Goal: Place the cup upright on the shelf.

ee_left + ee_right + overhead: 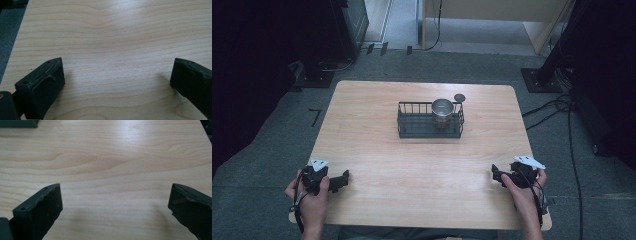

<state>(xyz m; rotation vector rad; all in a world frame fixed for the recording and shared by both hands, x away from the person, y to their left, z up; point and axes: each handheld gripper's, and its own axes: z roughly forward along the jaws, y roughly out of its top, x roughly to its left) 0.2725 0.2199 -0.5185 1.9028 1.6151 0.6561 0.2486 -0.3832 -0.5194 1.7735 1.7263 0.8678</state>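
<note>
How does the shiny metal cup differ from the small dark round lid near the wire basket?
The shiny metal cup stands upright inside the black wire basket, at its right end; the small dark round lid lies flat on the wooden table, just behind the basket's right corner. The cup is tall and bright; the lid is low and dull grey. Both are round, and far from both open grippers.

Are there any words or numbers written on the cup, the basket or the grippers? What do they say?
No words or numbers can be read anywhere.
Metal cup: a reddish patch low on its side, too small and blurred to tell whether it is a label.
Black wire basket: no writing.
Left gripper and right gripper: plain black, with grey plates that carry no text.
Small round lid behind the basket: blank.
</note>
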